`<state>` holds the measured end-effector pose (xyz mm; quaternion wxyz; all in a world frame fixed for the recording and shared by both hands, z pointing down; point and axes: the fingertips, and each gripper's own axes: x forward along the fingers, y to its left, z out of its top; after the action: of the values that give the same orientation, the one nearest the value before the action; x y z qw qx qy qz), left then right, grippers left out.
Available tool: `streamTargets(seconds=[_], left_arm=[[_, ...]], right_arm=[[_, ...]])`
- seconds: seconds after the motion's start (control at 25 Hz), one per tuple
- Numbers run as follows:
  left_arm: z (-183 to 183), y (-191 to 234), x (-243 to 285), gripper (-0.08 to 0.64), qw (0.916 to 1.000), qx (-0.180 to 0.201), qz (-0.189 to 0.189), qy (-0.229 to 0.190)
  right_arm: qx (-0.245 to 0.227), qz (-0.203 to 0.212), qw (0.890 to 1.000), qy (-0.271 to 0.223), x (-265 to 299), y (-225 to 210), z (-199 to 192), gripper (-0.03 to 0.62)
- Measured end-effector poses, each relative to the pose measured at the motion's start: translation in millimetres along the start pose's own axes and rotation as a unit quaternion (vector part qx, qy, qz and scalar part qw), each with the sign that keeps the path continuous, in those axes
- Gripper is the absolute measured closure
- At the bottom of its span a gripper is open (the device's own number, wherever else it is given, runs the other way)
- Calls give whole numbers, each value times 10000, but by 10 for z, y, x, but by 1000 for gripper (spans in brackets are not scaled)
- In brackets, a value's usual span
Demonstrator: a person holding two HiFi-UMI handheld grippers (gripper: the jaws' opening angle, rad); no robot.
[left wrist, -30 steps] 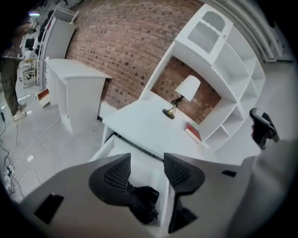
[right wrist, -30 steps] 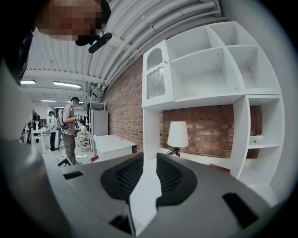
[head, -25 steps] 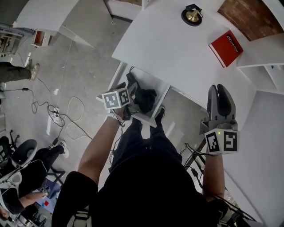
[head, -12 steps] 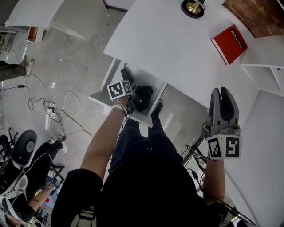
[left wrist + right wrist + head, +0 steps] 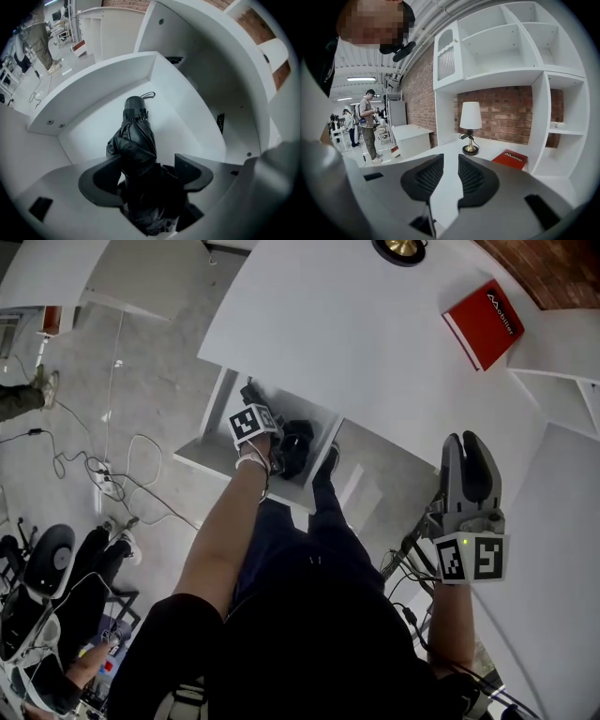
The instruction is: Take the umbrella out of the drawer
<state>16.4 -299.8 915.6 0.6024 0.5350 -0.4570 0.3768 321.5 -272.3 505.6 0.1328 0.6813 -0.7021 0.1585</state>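
Left tongs point(image 5: 146, 165): pointed steeply down into the drawer point(image 5: 89, 123), jaws just been opening, now wide apart and straddling the umbrella point(image 5: 136, 140), not clamped on it.

Umbrella: black, folded short, glossy fabric loosely bunched and creased; stubby cylindrical handle with a thin wrist loop at its far end. It lies along the white drawer floor, near end under the tongs.

Right tongs point(image 5: 450, 164): held up at the right, well apart from the drawer, jaws just been opening slightly, a narrow gap, nothing between.

Drawer is pulled out from the white counter point(image 5: 356, 334). Red book point(image 5: 484, 322) and lamp point(image 5: 470, 123) sit at the counter's far side.
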Motion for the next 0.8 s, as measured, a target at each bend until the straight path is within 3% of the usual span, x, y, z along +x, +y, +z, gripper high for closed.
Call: streamTargets(seconds=[0.24, 0.56, 0.68, 0.8], left_arm=[[-33, 199, 180, 232, 9983, 207, 520, 165], [-77, 251, 292, 233, 9985, 122, 467, 254], [-77, 251, 273, 260, 9994, -144, 263, 166], [-34, 277, 191, 304, 9973, -681, 103, -254]], right_arm=[[14, -69, 9997, 217, 24, -77, -165, 499], [109, -57, 9996, 260, 34, -125, -244, 499], [224, -2, 9995, 232, 36, -105, -245, 500], [182, 56, 9997, 183, 36, -67, -203, 503]])
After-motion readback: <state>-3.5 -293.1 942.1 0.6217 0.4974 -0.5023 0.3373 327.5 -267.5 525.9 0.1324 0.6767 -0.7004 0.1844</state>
